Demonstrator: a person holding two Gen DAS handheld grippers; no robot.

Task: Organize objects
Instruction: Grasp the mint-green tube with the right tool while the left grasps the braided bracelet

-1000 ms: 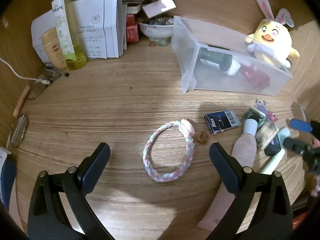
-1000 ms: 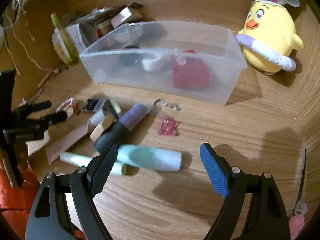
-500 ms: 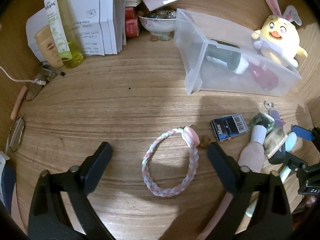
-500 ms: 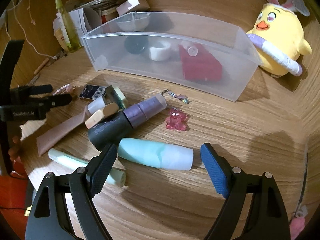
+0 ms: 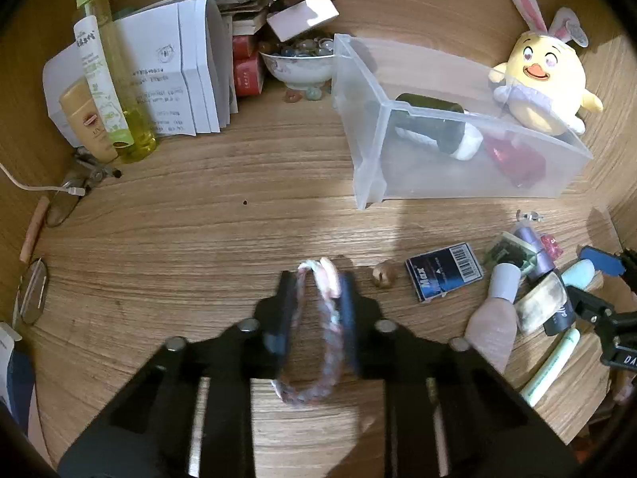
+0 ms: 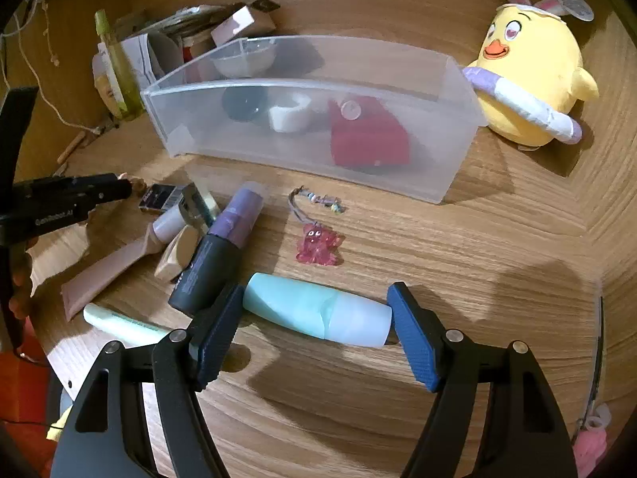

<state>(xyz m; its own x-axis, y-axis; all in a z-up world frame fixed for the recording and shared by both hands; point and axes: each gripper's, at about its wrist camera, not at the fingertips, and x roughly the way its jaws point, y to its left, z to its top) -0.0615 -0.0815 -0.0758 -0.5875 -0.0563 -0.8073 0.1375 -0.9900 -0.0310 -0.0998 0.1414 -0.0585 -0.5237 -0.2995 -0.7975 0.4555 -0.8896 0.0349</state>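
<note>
Wood-grain tabletop [image 5: 167,239], cluttered; clear bin [image 5: 438,127] taken as landmark. Since a second ago, the left gripper [image 5: 316,294] has snapped its jaws from wide apart to nearly together, squeezing the braided bracelet [image 5: 318,330] from a round loop into a narrow oval. The bracelet lies on the tabletop, well in front of the bin's near-left corner; its long axis now runs along the gripper's fingers, toward and away from the camera, with the pink knot at the far end.

The right gripper [image 6: 314,318] has its jaws just closed inward some, now bracketing the teal tube [image 6: 316,314]. The left pad looks in contact with the tube's end; contact at the right pad cannot be told. The tube lies flat in front of the bin, long axis across the jaws, pale cap end toward the right jaw.
</note>
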